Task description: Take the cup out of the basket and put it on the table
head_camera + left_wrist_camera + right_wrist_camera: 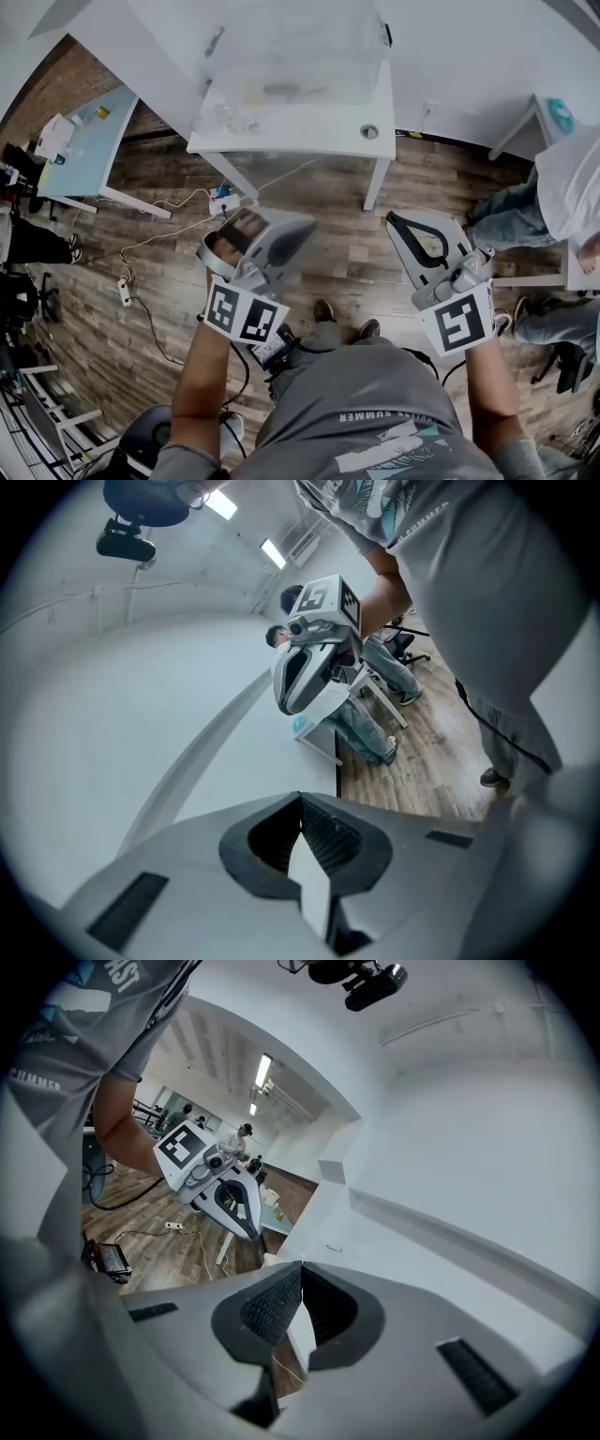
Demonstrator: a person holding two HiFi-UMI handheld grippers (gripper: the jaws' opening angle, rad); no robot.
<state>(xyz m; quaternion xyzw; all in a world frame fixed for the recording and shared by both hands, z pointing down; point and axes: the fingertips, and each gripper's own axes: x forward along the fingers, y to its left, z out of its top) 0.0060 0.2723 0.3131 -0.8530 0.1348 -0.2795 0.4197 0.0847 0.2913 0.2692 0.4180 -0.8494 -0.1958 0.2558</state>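
Grey shirt (375, 403) fills the bottom of the head view, closest of all, with both my forearms reaching out from it over the wood floor (328, 272). On the left, my left gripper (307, 225) points ahead and slightly down. Its own view shows the two ribbed pads meeting tip to tip with nothing between them, so it is closed and empty.

Ahead in the middle, well apart from both my tools, stands the white table (309, 141). On it is the basket (291, 47), a clear-walled bin that covers most of the top. Pale shapes show through its wall, but I cannot pick the cup out among them; by the task it should be in there.

On the right, my right gripper (394, 220) matches the left: jaws fully together, holding nothing.

As for handling, a cup is most likely light and stiff, so weight is no worry — slip is. If it is smooth plastic or glass, a pinch round the whole body could squirt it out or, if the wall is thin, crush it. I would open one gripper, put one jaw inside the rim and one outside, and close on the wall near the top. Then I would lift straight up to clear the basket's side. The other gripper could steady the bin — it looks light enough to ride up. Bare tabletop beside the basket looks like the place to set the cup.
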